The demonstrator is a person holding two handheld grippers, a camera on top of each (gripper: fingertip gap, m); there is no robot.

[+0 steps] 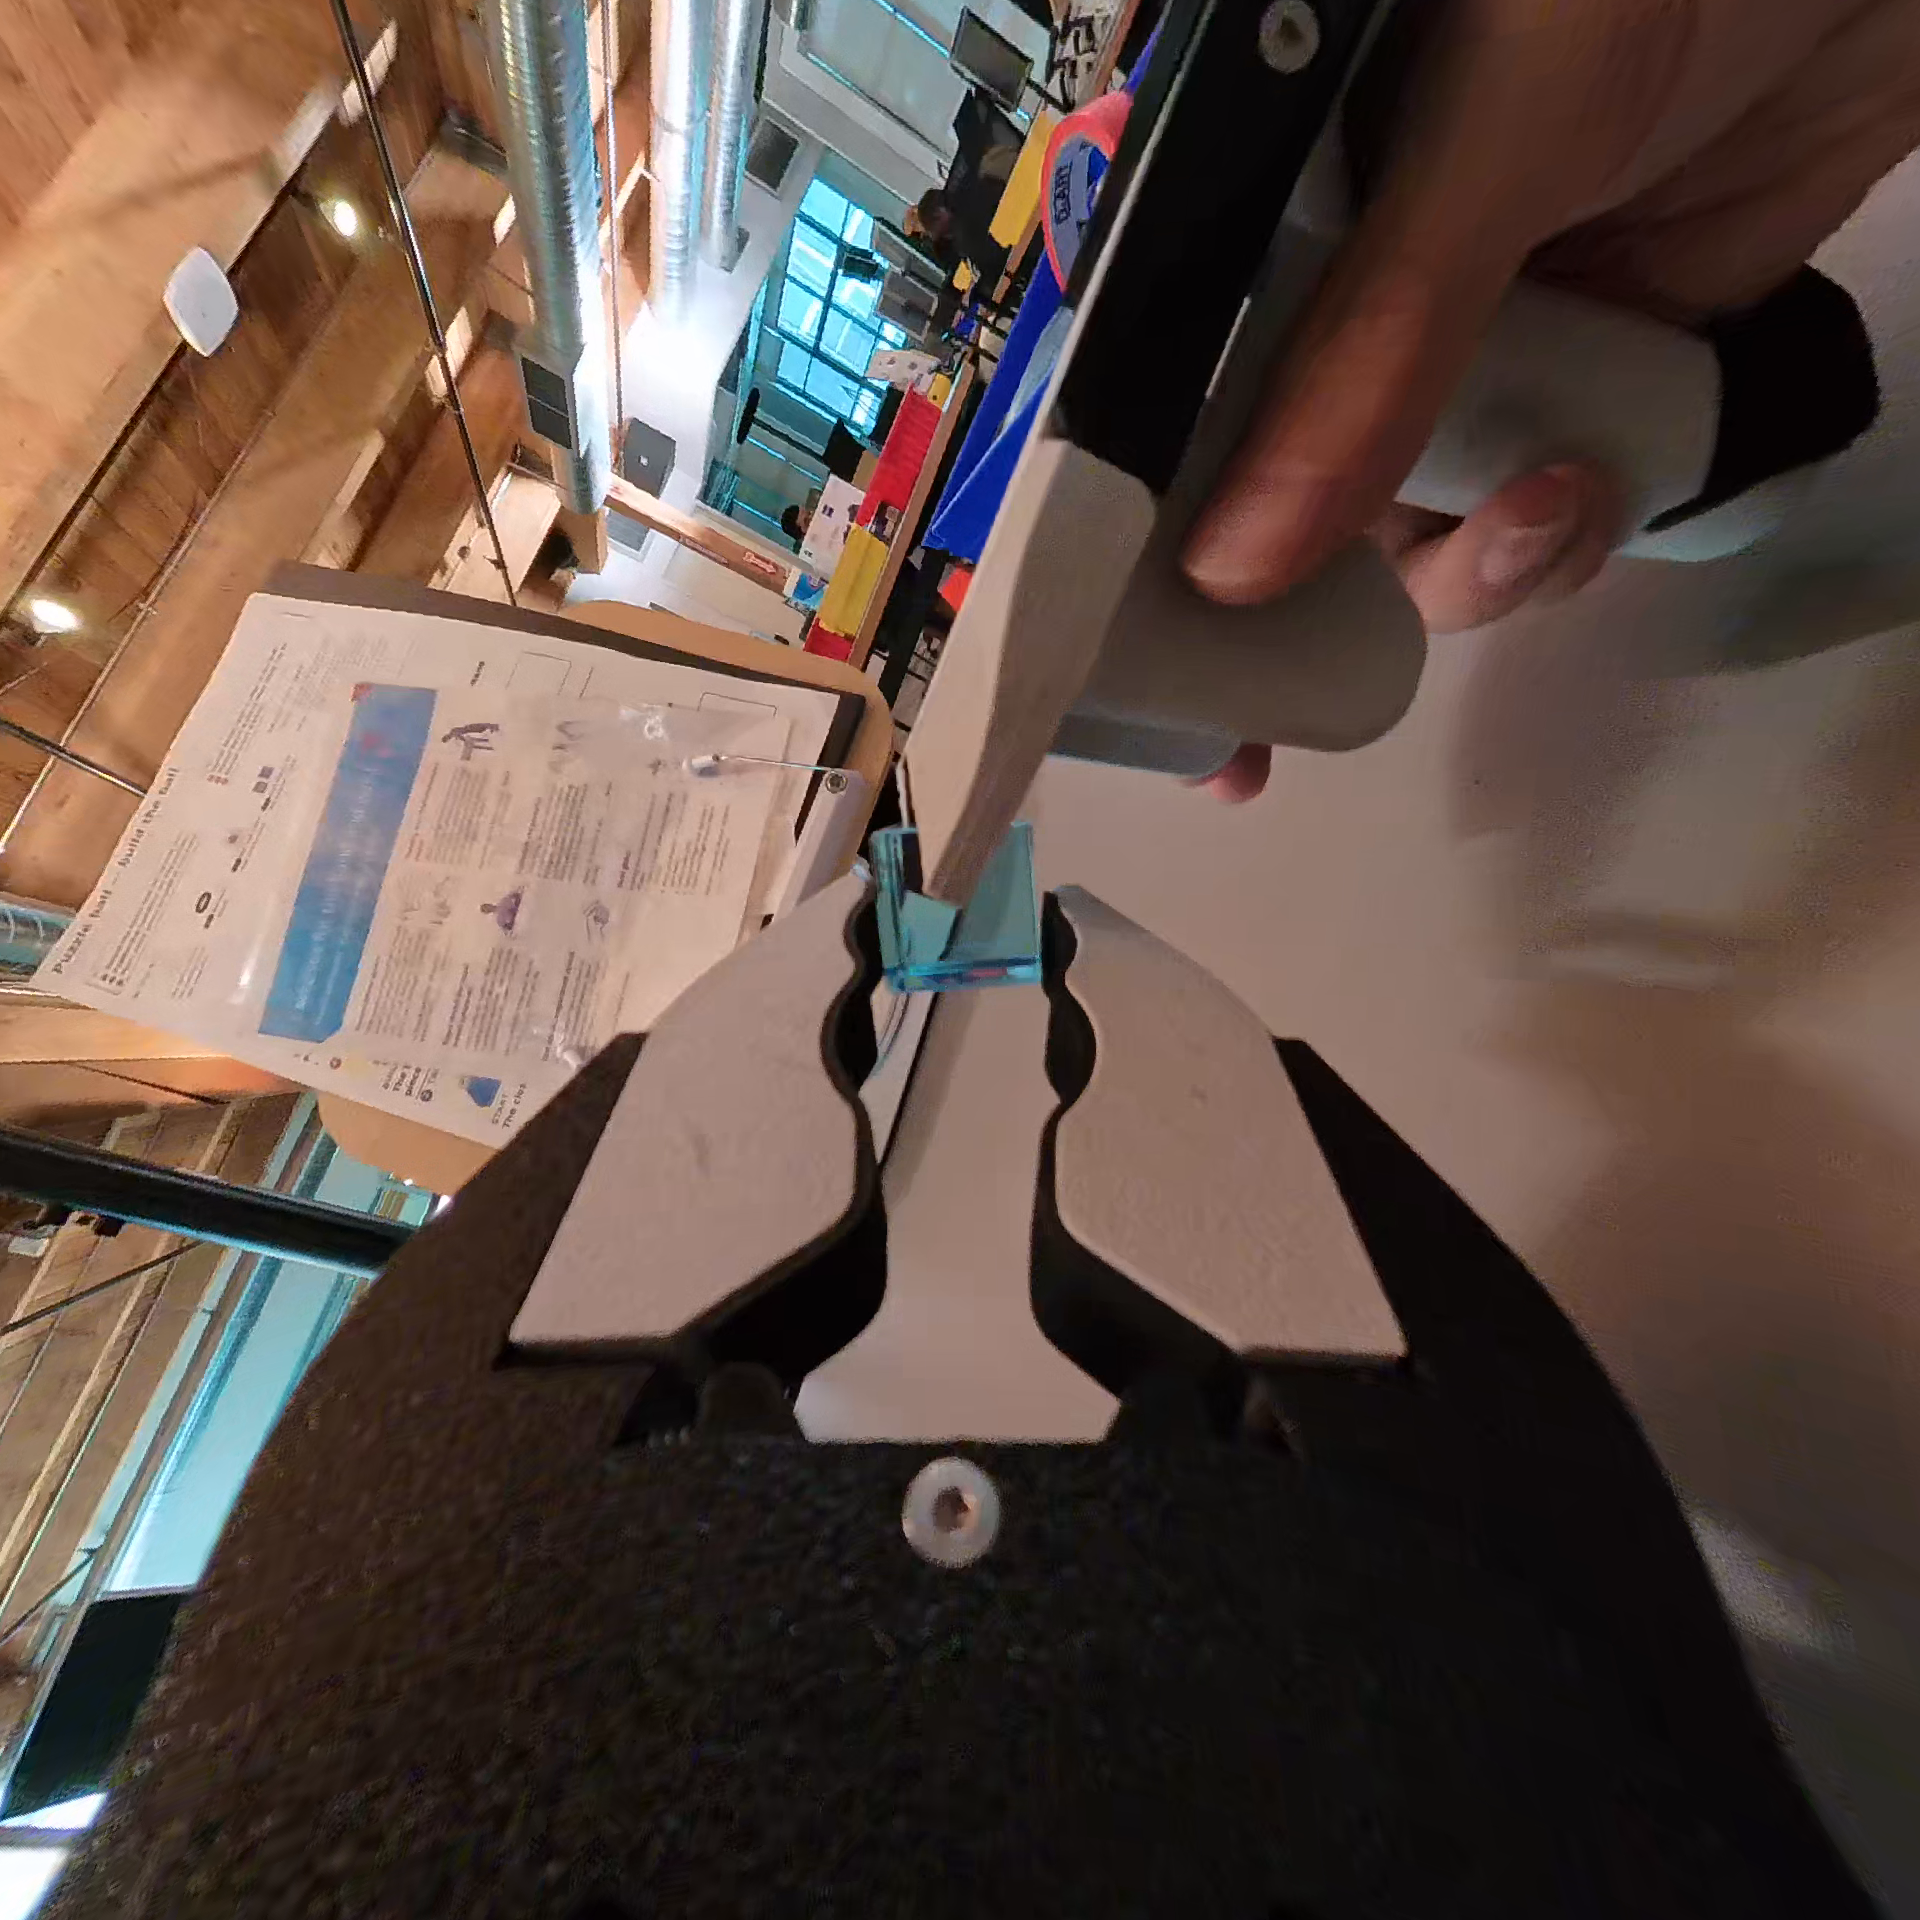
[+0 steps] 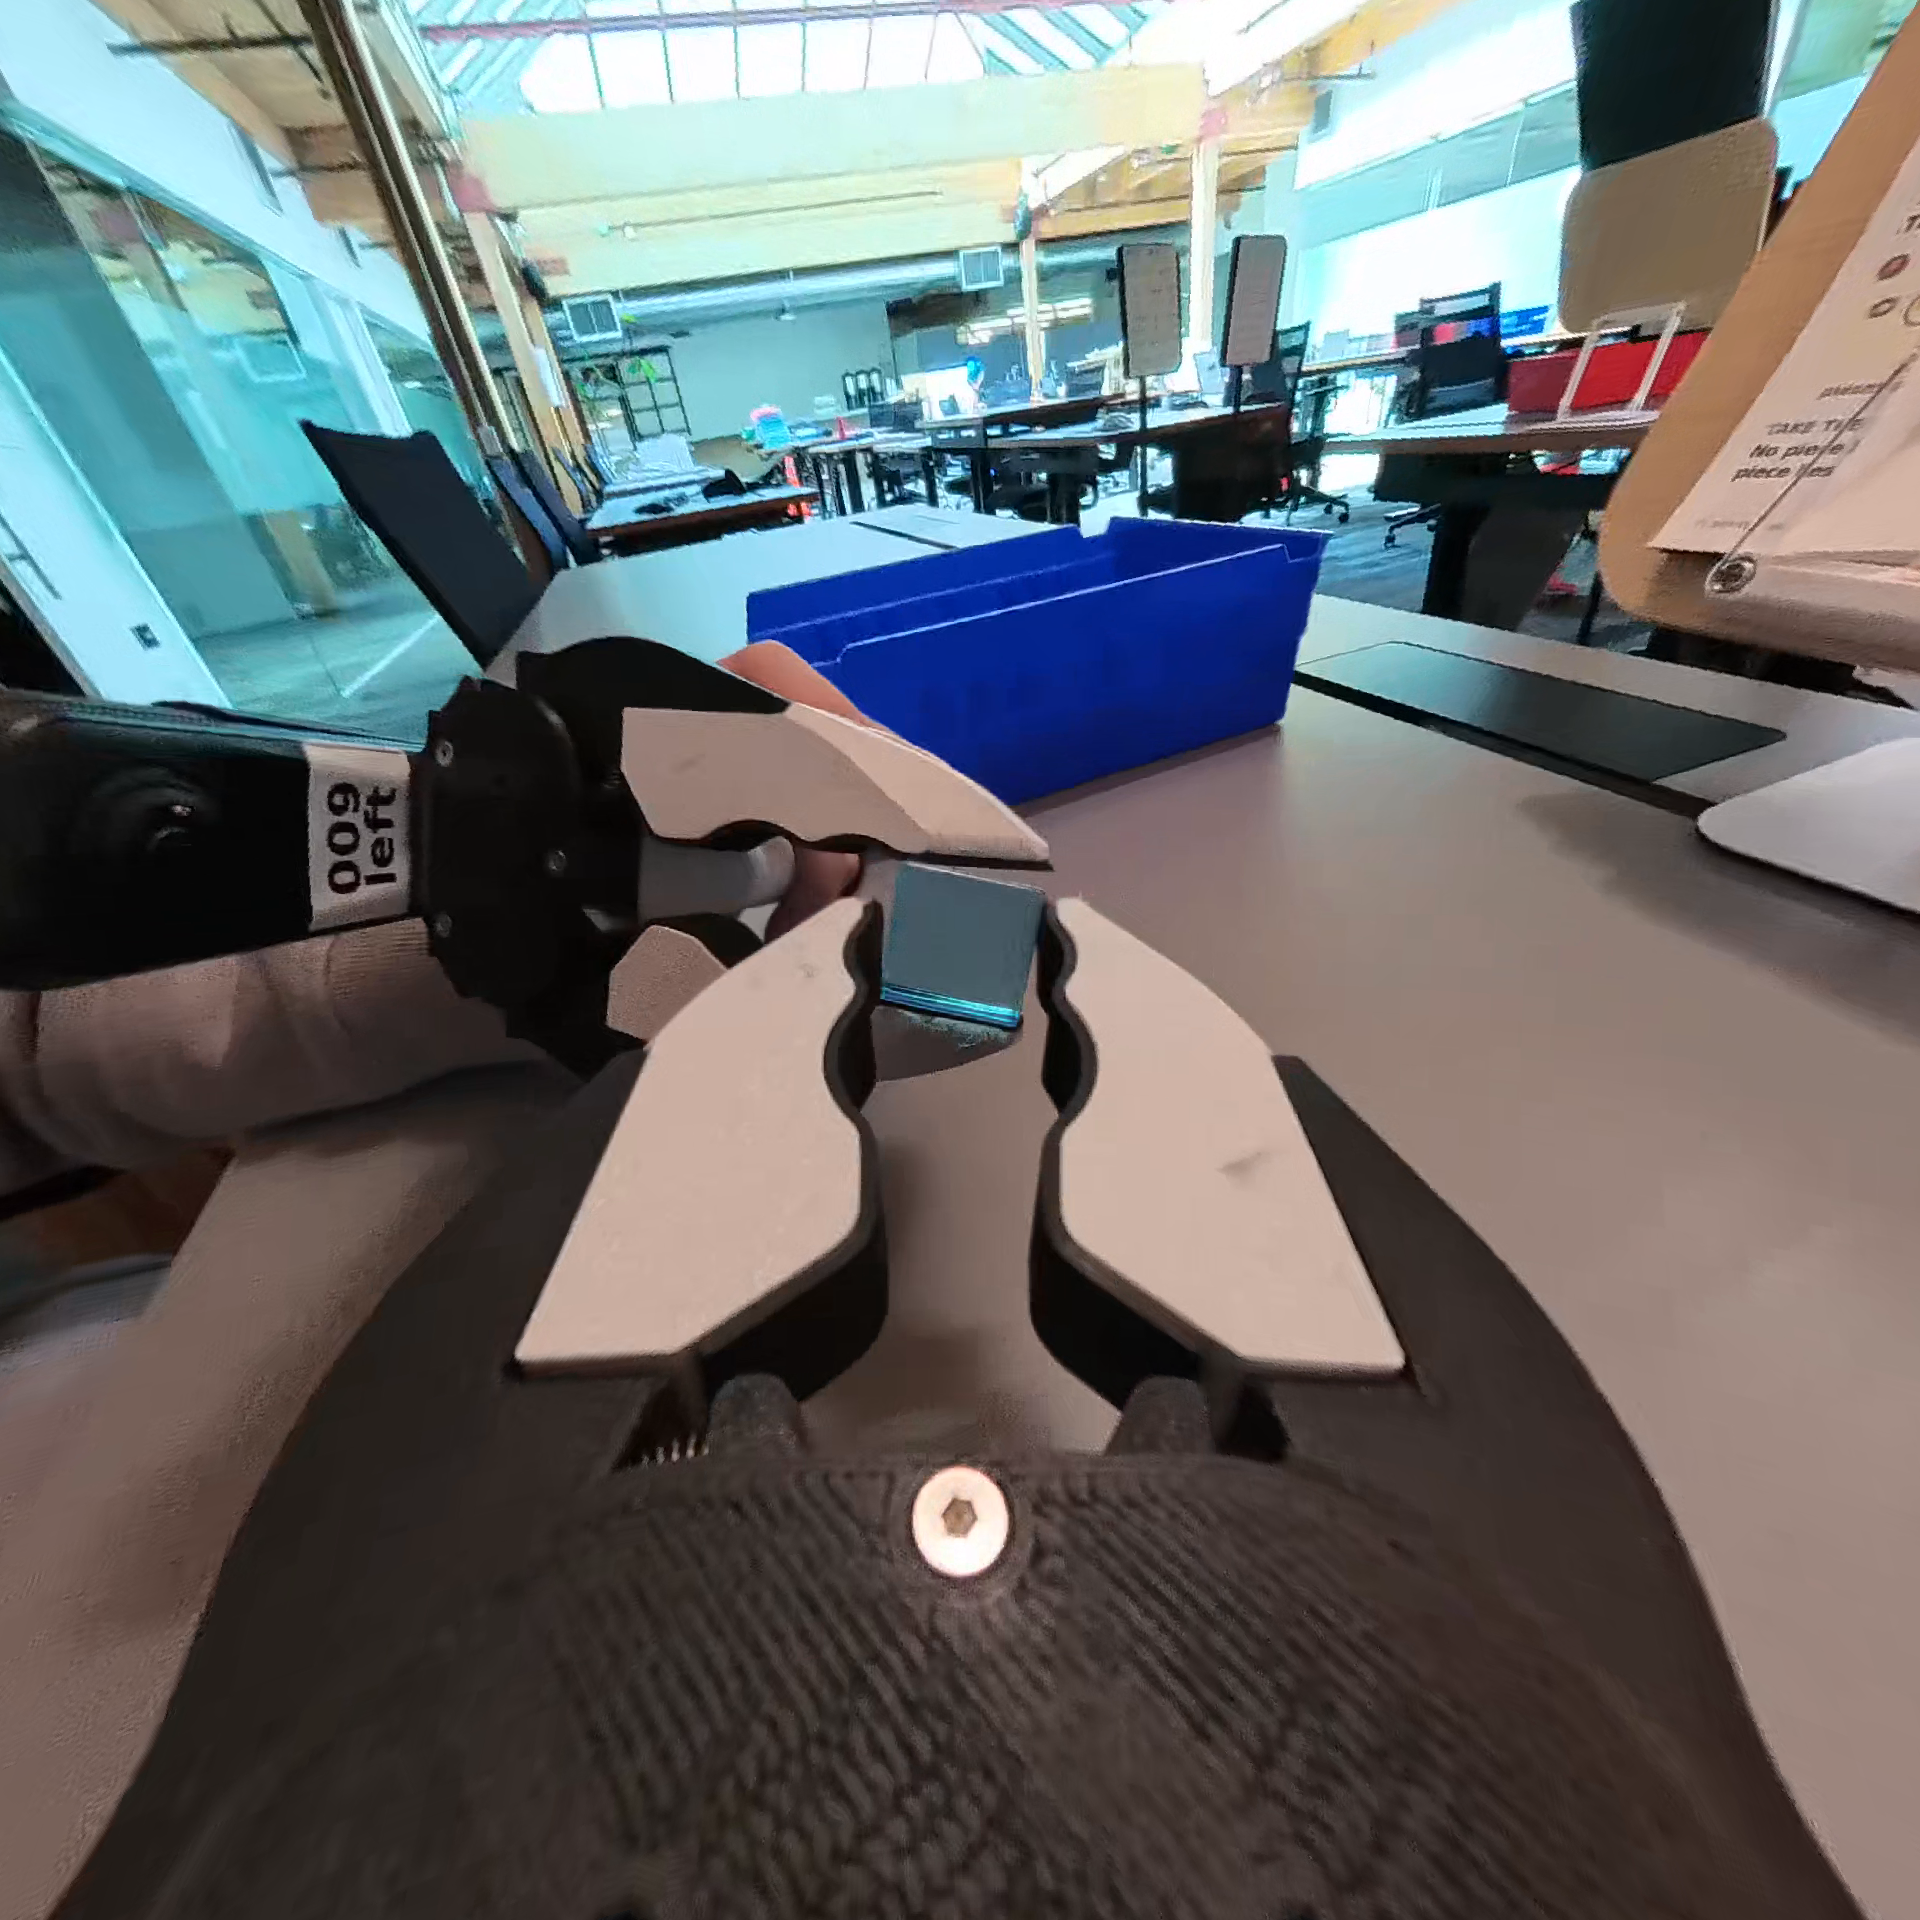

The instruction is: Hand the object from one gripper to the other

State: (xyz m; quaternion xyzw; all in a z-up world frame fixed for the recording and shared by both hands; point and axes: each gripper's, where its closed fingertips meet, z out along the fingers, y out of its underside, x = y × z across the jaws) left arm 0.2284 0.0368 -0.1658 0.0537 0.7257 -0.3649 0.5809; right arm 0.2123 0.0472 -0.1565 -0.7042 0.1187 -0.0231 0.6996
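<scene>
Both grippers meet at the translucent blue block: right gripper clamps its sides, left gripper fingers also close on it above the grey table.

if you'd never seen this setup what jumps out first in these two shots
First, the small translucent blue block held in mid-air above the grey table, right between the fingertips of the right gripper. The left gripper reaches in from the left, its upper finger over the block's top edge, with a person's hand gripping the other tool's handle. Behind them, a bright blue bin stands on the table.
</scene>
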